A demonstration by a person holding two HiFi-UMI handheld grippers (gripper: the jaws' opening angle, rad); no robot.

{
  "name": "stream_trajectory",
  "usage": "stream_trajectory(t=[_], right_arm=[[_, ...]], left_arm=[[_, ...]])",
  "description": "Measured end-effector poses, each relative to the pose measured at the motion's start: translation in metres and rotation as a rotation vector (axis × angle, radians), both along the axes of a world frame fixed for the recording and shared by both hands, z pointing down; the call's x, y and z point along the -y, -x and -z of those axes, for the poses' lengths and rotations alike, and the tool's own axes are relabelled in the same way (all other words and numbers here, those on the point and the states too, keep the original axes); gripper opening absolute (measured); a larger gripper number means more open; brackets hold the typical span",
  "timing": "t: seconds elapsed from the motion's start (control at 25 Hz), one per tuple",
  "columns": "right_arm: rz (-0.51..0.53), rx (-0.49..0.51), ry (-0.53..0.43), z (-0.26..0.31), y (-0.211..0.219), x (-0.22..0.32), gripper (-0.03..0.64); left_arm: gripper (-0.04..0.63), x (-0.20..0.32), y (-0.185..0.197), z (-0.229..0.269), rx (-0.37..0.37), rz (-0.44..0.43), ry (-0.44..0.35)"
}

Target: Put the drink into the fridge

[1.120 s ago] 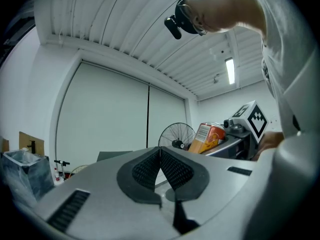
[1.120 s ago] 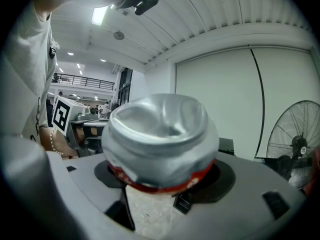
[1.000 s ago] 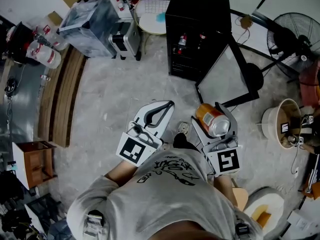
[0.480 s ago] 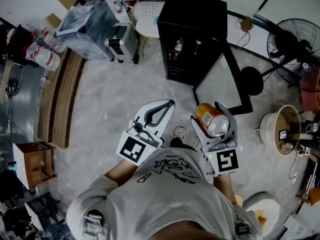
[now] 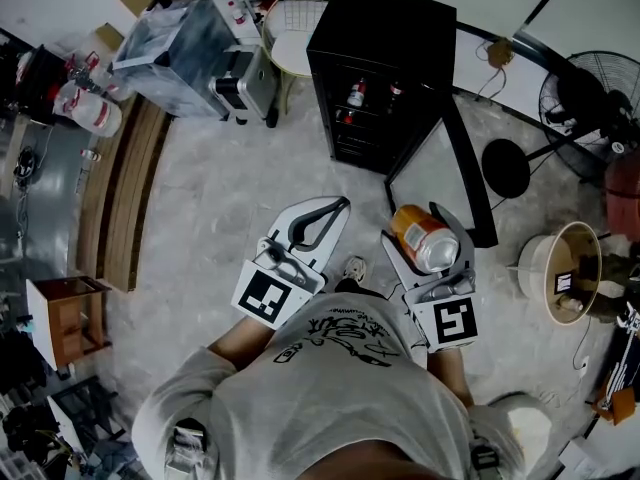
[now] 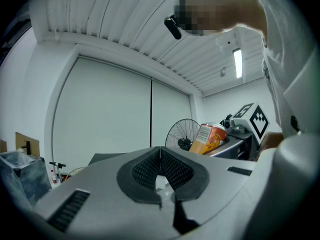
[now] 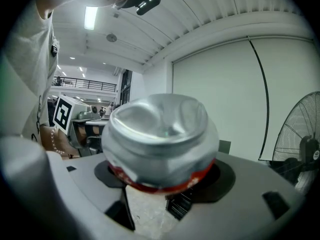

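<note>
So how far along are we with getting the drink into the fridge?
Done: the door of the fridge stands open, and the right tongs are clamped on the orange drink can. In hand: the can is held in front of the fridge, short of it. Left: set it inside, release, probably shut the door. The left tongs are shut and empty.

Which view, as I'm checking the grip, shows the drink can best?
The head view: the whole orange can lies sideways between the right gripper's jaws. The right gripper view shows only its silver end, close up. The left gripper view shows it small, off to the side.
</note>
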State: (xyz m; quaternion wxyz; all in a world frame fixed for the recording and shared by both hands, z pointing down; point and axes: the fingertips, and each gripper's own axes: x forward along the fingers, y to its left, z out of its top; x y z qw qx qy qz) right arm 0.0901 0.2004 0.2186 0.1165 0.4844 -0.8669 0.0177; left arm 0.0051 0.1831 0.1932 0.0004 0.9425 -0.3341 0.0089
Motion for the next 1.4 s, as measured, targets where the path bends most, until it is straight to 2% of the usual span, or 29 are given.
stream_trajectory(t=[0.84,1.4], right_arm=[[0.015,0.008,0.01,-0.002,-0.006,0.031,0.337],[-0.001,-0.009,0.024,-0.005,0.016,0.093,0.337]], left_arm=[[0.021,0.029,-0.004,-0.003,-0.001,0.031,0.007],[0.021,0.093,0.019,-0.007,-0.017,0.025,0.018]])
